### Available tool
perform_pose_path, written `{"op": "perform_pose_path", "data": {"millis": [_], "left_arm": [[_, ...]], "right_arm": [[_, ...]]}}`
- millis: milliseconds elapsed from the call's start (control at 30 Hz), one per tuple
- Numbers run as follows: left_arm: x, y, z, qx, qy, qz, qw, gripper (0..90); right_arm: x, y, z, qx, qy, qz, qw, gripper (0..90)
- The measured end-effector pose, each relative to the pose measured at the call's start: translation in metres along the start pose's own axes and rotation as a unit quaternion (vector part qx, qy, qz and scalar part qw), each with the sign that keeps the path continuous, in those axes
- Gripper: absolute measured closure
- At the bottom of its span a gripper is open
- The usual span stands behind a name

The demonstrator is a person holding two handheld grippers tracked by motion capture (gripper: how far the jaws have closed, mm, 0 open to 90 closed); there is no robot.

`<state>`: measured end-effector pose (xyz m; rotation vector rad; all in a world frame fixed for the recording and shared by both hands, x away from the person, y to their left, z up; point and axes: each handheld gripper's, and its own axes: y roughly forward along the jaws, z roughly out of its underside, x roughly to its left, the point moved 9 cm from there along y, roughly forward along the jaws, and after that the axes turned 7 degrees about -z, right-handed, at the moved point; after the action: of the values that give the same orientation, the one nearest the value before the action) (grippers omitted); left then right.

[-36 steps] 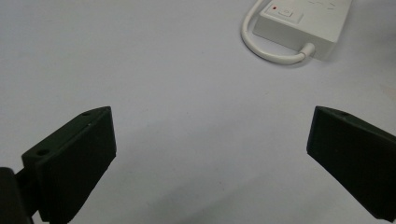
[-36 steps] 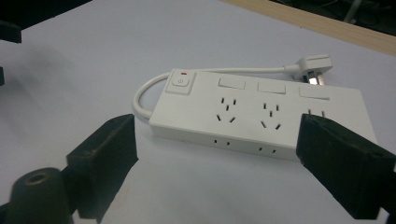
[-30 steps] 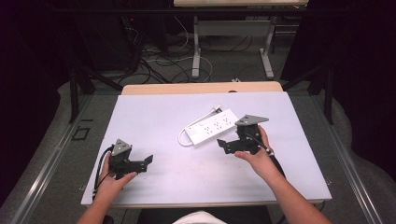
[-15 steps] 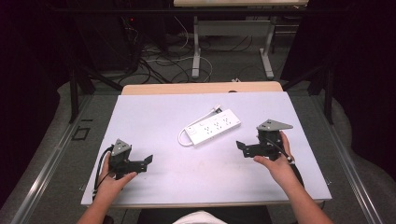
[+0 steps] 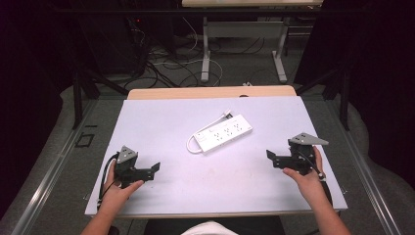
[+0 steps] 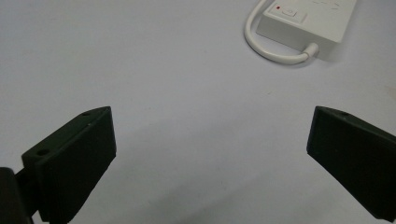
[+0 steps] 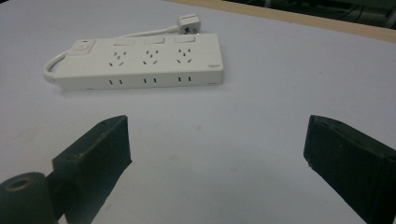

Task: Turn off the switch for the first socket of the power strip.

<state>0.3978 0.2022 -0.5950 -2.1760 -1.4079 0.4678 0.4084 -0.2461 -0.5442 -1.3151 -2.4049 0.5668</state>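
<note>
So there's a white power strip [image 5: 222, 134] lying flat around the middle of the pale worktop [image 5: 161, 117], sitting at a slant with its sockets facing up. Its short white cord [image 5: 190, 145] loops out from the switch end, and the plug [image 7: 188, 22] rests on the worktop right by the strip's far long side.

The left tool [image 5: 154, 170] is down near the front left corner of the worktop, well apart from the power strip, resting low on the surface in the person's left hand [image 5: 117, 192]. Its jaws stand wide with nothing between them, and in the left gripper view they point toward the strip's switch end.

The right tool [image 5: 272, 157] is off to the right of the power strip, held in the right hand [image 5: 307, 178], also clear of it. Its jaws are spread wide too, though they've just eased in a touch, with just bare worktop between them. In the right gripper view the strip lies ahead, long side facing the jaws.
</note>
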Motion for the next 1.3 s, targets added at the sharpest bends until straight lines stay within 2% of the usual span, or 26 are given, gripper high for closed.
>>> {"op": "perform_pose_path", "data": {"millis": [100, 300, 467, 733, 1067, 1167, 1200, 1300], "left_arm": [[0.0, 0.0, 0.0, 0.0, 0.0, 0.0, 1.0, 1.1], [0.0, 0.001, 0.0, 0.0, 0.002, 0.0, 1.0, 1.1], [0.0, 0.001, 0.0, -0.001, 0.001, 0.001, 1.0, 1.1], [0.0, 0.001, 0.0, -0.001, -0.003, 0.001, 1.0, 1.1], [0.0, 0.001, 0.0, 0.0, -0.001, 0.001, 1.0, 1.1], [0.001, 0.002, 0.0, -0.003, -0.003, -0.002, 1.0, 1.1], [0.001, 0.002, 0.0, -0.003, -0.003, -0.002, 1.0, 1.1], [0.001, 0.002, -0.001, -0.004, 0.0, -0.003, 1.0, 1.1]], "right_arm": [[-0.007, -0.002, 0.005, -0.005, 0.011, 0.003, 0.9999, 6.6], [-0.022, -0.007, 0.012, -0.015, 0.019, 0.024, 0.9994, 9.2], [-0.032, -0.009, 0.021, -0.017, 0.033, 0.031, 0.9989, 14.0], [-0.049, -0.009, 0.035, -0.016, 0.051, 0.053, 0.9972, 14.4], [-0.061, -0.005, 0.05, -0.005, 0.074, 0.064, 0.9952, 14.4], [-0.065, -0.003, 0.053, -0.003, 0.073, 0.073, 0.9946, 14.5], [-0.064, -0.003, 0.054, 0.002, 0.081, 0.072, 0.9941, 14.5], [-0.065, -0.002, 0.056, 0.009, 0.084, 0.07, 0.994, 14.6]]}}
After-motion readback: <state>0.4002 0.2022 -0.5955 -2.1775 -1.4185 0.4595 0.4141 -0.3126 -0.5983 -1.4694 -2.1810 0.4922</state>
